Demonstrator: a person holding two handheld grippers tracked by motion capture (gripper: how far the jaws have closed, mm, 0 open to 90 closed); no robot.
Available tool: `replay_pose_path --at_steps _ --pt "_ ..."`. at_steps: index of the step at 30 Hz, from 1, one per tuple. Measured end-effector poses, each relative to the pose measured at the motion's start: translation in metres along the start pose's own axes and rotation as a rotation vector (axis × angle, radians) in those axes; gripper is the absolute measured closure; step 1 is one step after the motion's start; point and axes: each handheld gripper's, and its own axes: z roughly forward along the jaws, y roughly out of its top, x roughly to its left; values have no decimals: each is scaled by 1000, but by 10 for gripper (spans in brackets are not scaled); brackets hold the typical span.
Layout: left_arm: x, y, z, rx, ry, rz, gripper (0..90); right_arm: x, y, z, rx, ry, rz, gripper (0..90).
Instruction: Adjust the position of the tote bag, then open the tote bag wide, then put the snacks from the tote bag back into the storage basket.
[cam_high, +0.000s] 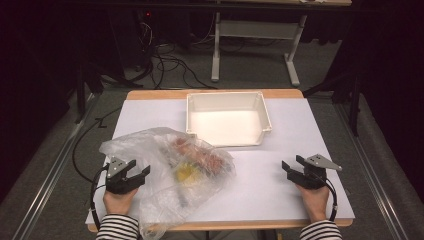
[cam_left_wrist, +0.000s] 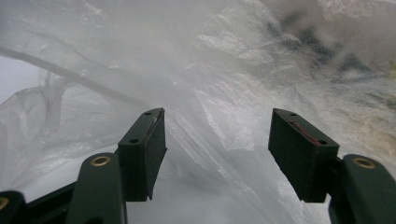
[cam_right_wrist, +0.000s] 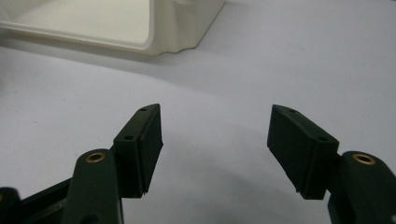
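1 clear plastic bag (cam_high: 170, 172), lying flat, long axis near-left to far-right

- The plastic bag (cam_high: 170, 172) is clear and crumpled, lying slumped on the near left part of my bench, its near end hanging over the front edge.
- Through its film I see reddish and yellow contents, too blurred to identify.
- Up close, its wrinkled plastic (cam_left_wrist: 210, 93) is cloudy white, with folds running across it.
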Motion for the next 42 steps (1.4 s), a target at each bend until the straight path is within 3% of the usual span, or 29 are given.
replay_pose_path --at_steps 10,29,33,38,42 --pt "2 0 0 4 3 -23 362 -1 0 1 13 11 13 362" --pt "1 0 0 -3 -1 -12 358 0 1 3 32 14 -7 355" --pt "3 1 0 5 -18 -24 362 2 2 4 41 20 -27 350" --pt "3 2 1 16 -36 -16 374 2 2 4 45 25 -18 356" --pt "7 2 0 8 -62 -42 369 1 3 3 44 35 -19 362"
